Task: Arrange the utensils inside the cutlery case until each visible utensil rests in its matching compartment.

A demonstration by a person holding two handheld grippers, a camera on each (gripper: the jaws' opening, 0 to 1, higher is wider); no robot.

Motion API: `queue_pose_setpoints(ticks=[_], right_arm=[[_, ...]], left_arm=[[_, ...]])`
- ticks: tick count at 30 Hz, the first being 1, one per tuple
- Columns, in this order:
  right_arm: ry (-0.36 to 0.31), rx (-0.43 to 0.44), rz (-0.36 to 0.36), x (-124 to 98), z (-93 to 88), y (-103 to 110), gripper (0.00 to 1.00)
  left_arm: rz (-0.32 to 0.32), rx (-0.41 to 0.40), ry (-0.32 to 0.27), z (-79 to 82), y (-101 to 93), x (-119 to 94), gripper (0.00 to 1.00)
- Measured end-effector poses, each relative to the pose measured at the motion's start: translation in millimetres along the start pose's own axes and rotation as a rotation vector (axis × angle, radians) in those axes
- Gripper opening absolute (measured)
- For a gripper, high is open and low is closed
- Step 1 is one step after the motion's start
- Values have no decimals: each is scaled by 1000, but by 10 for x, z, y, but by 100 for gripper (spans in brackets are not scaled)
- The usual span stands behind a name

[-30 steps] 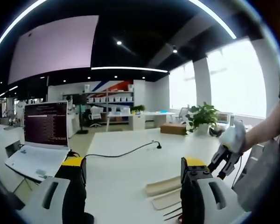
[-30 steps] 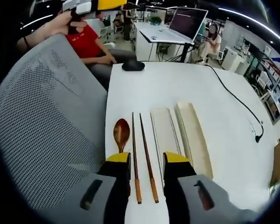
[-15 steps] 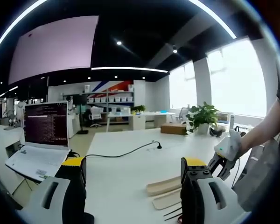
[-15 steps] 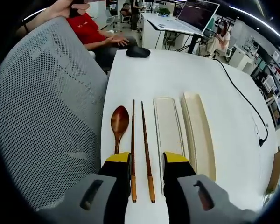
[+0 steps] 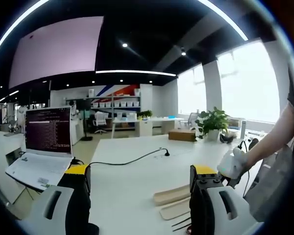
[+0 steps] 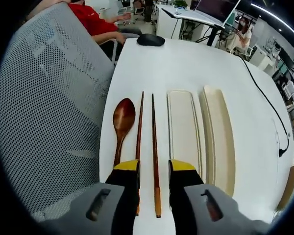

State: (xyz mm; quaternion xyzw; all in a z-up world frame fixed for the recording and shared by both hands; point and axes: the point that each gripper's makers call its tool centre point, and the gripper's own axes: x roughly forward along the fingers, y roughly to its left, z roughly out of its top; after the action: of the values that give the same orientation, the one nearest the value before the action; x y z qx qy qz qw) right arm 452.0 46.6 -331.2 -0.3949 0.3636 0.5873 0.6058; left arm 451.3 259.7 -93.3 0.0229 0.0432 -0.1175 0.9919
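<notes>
right gripper view: spoon [image 6: 122, 120] (beside chopsticks [image 6: 154, 147]) | left gripper view: laptop [image 5: 43, 147]

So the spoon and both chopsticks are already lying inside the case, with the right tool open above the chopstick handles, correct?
Not quite. In the right gripper view the spoon and both chopsticks lie on the bare table, beside the case, not inside it; its tray looks empty. The rest holds: the right tool is open above the chopstick handles.
</notes>
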Motion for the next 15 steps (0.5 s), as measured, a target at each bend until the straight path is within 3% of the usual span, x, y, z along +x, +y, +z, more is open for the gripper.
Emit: queue_pose_setpoints(ticks=[15], right_arm=[[61, 5, 43, 189, -60, -19, 17]], left_arm=[[-10, 3, 13, -26, -20, 22, 85]])
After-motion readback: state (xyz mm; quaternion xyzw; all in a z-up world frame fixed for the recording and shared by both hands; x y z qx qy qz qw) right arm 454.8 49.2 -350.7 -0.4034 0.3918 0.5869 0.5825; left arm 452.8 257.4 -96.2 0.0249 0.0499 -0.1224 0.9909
